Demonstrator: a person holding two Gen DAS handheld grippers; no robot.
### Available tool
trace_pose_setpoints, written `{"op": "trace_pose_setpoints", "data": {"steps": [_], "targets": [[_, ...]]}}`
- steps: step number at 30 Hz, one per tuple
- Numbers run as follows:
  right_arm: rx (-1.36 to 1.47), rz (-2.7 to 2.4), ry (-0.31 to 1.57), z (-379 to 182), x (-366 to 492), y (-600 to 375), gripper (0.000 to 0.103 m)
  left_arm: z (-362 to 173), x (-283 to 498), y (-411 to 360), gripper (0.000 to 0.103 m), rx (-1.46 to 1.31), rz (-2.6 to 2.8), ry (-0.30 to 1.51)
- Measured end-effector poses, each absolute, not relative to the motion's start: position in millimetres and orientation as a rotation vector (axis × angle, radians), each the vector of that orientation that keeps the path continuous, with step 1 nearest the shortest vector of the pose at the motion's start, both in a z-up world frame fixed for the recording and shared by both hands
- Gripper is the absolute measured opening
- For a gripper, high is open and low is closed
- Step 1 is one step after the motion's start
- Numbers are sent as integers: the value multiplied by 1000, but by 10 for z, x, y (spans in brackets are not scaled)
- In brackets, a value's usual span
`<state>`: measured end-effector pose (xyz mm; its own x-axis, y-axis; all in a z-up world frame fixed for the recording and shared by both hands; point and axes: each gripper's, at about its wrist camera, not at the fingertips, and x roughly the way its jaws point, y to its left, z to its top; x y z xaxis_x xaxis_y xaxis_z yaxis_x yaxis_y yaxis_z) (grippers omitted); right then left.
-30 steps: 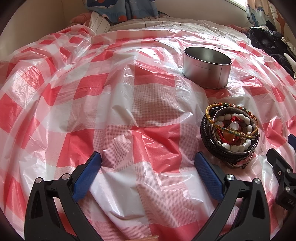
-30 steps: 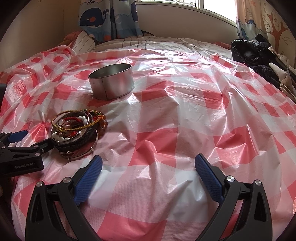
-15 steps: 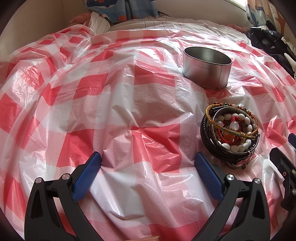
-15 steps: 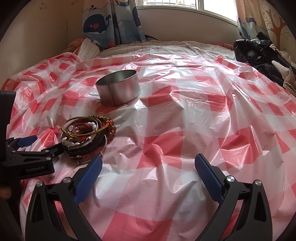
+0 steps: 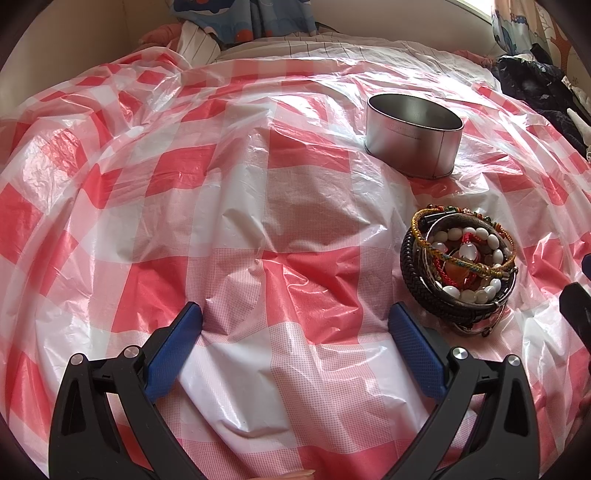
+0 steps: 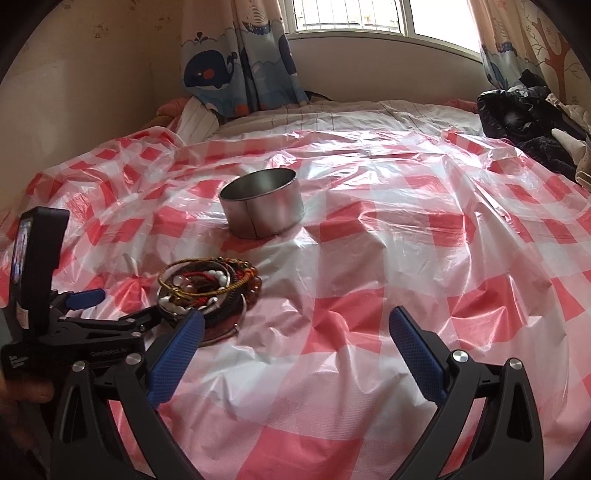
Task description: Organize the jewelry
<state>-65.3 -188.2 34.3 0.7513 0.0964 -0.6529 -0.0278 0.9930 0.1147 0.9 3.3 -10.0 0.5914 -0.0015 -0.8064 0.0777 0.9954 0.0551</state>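
**Bracelet pile beside a round tin on a checked sheet**

Red-and-white checked plastic sheeting (image 6: 369,280) covers a bed, crumpled and glossy, with striped bedding (image 6: 332,114) showing beyond its far edge. Behind that stand a whale-print curtain (image 6: 236,66) and a bright window (image 6: 347,14); dark clothing (image 6: 524,122) is heaped at the far right of the bed.

On the sheet lies a pile of bracelets (image 5: 460,264): a black braided band at the outside, white bead strands, red cord and a yellow woven cord on top, with a thin metal bangle under it. Farther back, apart from the pile, stands an open round metal tin (image 5: 413,142), upright; nothing can be seen inside it.

In the left wrist view, the left gripper (image 5: 295,325) hangs low over the sheet with its blue-padded fingers spread wide and nothing between them; the pile lies just beyond its right fingertip. The right wrist view shows the left gripper (image 6: 122,308) from the side, one fingertip right at the pile's near edge.

The right gripper (image 6: 295,330) is also spread wide and holds nothing, with the pile (image 6: 207,291) just beyond its left finger and the tin (image 6: 262,208) behind.
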Motion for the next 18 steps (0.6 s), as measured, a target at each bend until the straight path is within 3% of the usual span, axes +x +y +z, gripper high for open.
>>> {"op": "trace_pose_setpoints", "data": {"steps": [18], "targets": [[-98,271,800,428,-233,-1421,94,-79,22,88,97,51,-43,940]]}}
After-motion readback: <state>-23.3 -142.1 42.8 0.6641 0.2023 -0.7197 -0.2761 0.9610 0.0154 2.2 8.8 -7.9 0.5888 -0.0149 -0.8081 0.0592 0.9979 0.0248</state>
